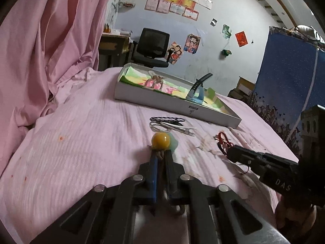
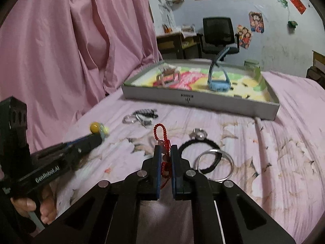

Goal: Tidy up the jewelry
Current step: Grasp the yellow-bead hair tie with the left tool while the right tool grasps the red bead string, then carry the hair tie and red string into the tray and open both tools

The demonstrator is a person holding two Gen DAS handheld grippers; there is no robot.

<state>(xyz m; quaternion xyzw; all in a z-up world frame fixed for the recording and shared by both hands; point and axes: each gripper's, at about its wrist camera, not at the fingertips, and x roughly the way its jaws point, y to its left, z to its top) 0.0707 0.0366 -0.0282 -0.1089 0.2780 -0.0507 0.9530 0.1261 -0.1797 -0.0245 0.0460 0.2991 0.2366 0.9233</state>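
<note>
Left gripper [image 1: 161, 154] jaws pinch the yellow bead charm [image 1: 161, 140] by its cord just ahead; right gripper [image 2: 165, 152] jaws clamp the red cord bracelet [image 2: 161, 135]. Either thin cord may slip free before reaching the tray [image 2: 203, 98] beyond.

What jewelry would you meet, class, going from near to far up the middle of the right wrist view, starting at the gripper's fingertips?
right gripper shut on the red knotted cord → clear ring and black-and-white braided band → grey tray holding the blue watch
</note>
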